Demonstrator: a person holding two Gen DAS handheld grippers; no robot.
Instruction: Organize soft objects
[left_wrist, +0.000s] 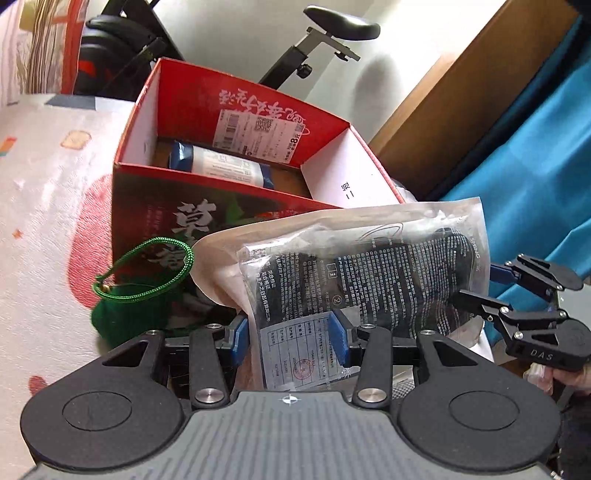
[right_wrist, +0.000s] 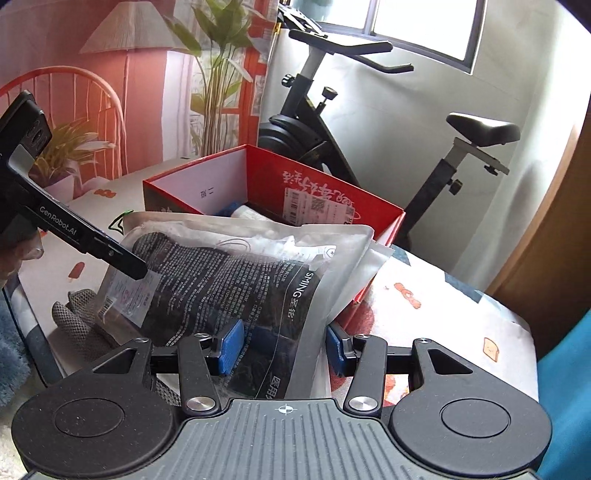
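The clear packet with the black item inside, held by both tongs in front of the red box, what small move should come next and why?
Probably carry the clear packet forward over the red box's near wall. Both the left tongs and right tongs grip it, it hangs short of the opening, and only a blue-and-white pack lies inside.

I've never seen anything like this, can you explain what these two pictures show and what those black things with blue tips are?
These are two hand-held grabbers, each with a camera looking along its fingers. One picture is from the left gripper, the other from the right gripper. Both clamp the same clear packet with a dark item inside, one at each end. Behind it on a patterned cloth stands an open red box holding a tissue pack. A green pouch lies beside the box.
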